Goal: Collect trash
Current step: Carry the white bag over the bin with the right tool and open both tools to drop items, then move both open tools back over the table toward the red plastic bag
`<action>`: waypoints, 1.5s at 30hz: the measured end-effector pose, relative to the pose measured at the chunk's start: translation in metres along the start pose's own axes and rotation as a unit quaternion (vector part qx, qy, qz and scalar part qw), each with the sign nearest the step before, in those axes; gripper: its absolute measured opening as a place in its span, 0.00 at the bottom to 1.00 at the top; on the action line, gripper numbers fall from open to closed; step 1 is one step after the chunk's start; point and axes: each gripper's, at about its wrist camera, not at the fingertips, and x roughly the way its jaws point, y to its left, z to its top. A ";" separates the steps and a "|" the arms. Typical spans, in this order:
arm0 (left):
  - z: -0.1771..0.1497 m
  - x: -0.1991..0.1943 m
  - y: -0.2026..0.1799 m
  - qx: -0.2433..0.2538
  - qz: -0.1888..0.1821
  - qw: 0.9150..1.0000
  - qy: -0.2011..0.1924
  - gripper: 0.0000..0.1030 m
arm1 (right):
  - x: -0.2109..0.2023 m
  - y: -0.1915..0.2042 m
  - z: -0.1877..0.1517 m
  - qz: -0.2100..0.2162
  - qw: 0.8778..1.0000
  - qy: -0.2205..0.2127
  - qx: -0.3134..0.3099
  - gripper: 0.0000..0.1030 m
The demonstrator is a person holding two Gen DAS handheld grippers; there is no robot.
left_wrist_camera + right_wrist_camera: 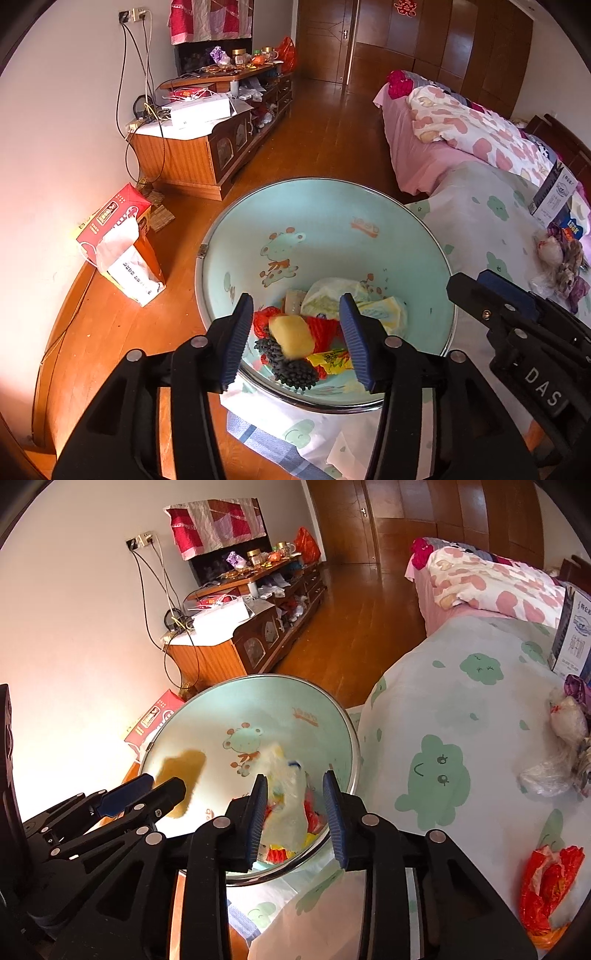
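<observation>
The left gripper (295, 336) is held over the near rim of the basin (332, 206), its jaws parted and gripping nothing; a yellow piece (291, 335) is seen between the pads, clear of both, above the trash already heaped in the near part of the basin. The right gripper (298, 814) is also held partly open over the same rim, and a blurred white wrapper (286, 797) is seen between its pads without being pinched; whether it brushes the left pad cannot be told. Both pieces are judged to be dropping into the basin.

The basin is perched at the near edge of the bed sheet (461, 709), partly overhanging the floor. It could be tipped if either gripper is lowered onto the rim. The light wrapper could drift over the rim or cling to a ribbed pad. More trash is left on the sheet: a red bag (550, 882) at the near right and a crumpled bundle (569, 738) at the right edge.
</observation>
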 end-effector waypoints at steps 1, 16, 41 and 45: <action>0.001 -0.001 0.001 -0.001 0.003 1.000 -0.002 0.55 | -0.001 0.000 0.000 0.000 1.000 -0.002 0.003 0.37; 0.002 -0.032 -0.018 0.028 0.054 0.997 -0.050 0.87 | -0.066 -0.033 -0.010 -0.071 0.994 -0.078 0.014 0.70; -0.037 -0.082 -0.111 0.134 0.022 0.986 -0.096 0.94 | -0.169 -0.135 -0.058 -0.173 0.972 -0.143 0.070 0.81; -0.041 -0.085 -0.123 0.144 0.016 0.985 -0.095 0.94 | -0.181 -0.155 -0.067 -0.183 0.968 -0.146 0.091 0.81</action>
